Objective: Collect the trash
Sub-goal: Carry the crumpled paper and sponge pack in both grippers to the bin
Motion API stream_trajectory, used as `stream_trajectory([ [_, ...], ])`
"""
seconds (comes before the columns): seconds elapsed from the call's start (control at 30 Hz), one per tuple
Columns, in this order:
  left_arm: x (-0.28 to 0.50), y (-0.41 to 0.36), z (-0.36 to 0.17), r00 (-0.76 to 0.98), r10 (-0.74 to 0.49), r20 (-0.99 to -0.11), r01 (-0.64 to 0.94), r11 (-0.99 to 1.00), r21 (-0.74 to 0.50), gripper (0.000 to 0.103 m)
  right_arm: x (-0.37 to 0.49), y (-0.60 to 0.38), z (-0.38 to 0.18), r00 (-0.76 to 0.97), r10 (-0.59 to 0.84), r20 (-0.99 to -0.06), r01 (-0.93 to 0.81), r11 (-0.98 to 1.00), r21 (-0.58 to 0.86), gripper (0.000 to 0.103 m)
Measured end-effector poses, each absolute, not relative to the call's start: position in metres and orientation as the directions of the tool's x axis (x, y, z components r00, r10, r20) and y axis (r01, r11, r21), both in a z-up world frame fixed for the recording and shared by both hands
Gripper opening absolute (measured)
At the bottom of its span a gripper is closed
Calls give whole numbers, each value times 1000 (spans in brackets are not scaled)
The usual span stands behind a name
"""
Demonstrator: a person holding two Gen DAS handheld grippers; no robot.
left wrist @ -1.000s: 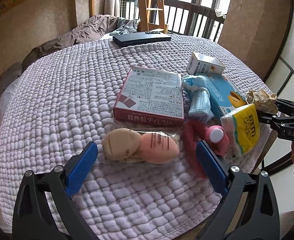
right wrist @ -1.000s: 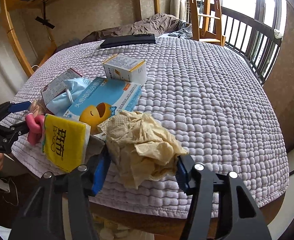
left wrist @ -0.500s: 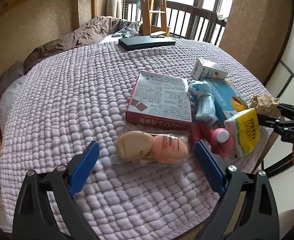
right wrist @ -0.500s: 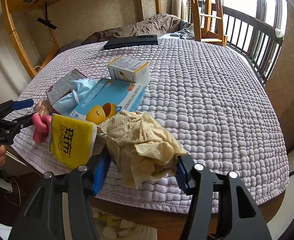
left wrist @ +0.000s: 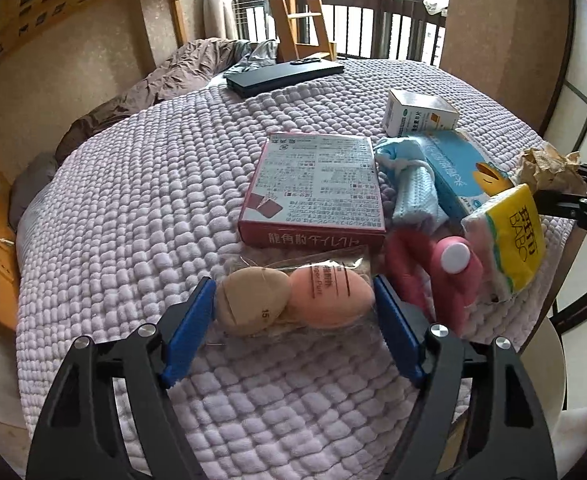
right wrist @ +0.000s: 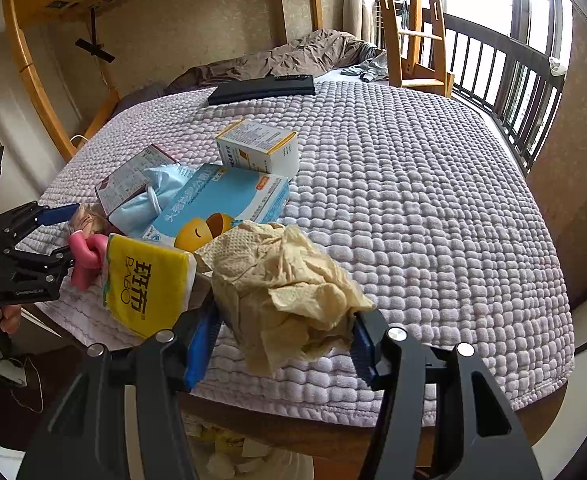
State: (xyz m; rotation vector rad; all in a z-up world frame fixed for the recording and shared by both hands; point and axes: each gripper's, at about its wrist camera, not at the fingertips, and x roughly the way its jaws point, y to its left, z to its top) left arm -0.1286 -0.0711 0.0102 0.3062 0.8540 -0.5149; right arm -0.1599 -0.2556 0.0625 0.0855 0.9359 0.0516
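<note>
Crumpled tan paper wad (right wrist: pixel 289 292) is sitting at the near edge of the quilted lavender bedspread (right wrist: pixel 413 200), slightly overhanging it. Right gripper (right wrist: pixel 283 344) is closing on the wad: both blue pads are pressing into its sides, with the paper bulging up above them and a flap hanging below. In the left wrist view the same wad (left wrist: pixel 549 168) is showing at the far right edge of the bedspread (left wrist: pixel 153 200), with the right gripper's black fingers (left wrist: pixel 581 204) reaching in beside it.

Crowding the wad on its left: a yellow tissue pack (right wrist: pixel 145 288) is touching it, tilted, lying partly over the edge. Just behind, a light blue box with a yellow duck print (right wrist: pixel 229 204) is lying flat; a blue drawstring pouch (right wrist: pixel 149 200) is resting against its left side. A white and orange carton (right wrist: pixel 261 148) is standing beyond the blue box. A pink plastic toy (right wrist: pixel 87 258) is lying left of the tissue pack.

Left gripper (left wrist: pixel 295 304) is standing open, its blue pads flanking a clear packet of two makeup sponges (left wrist: pixel 297 300), one beige, one peach; whether the pads are touching the packet is unclear. A red flat box with Japanese print (left wrist: pixel 317 184) is lying just behind the packet. A black flat case (left wrist: pixel 285 76) is lying far back near a rumpled brown blanket (left wrist: pixel 181 76).
</note>
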Motion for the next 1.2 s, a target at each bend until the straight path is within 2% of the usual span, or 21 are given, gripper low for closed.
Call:
stream_trajectory([
  [0.23, -140, -60, 19, 561, -300, -772, 511, 859, 38, 79, -166, -260, 68, 605, 88, -791, -2, 994, 109, 55],
  [0.53, -152, -38, 30, 559, -311, -769, 441, 896, -42, 79, -175, -265, 74, 613, 113, -782, 10, 989, 150, 56],
  [1.2, -190, -41, 50, 545, -328, -771, 415, 905, -92, 79, -208, -249, 81, 598, 175, -782, -35, 981, 193, 55],
])
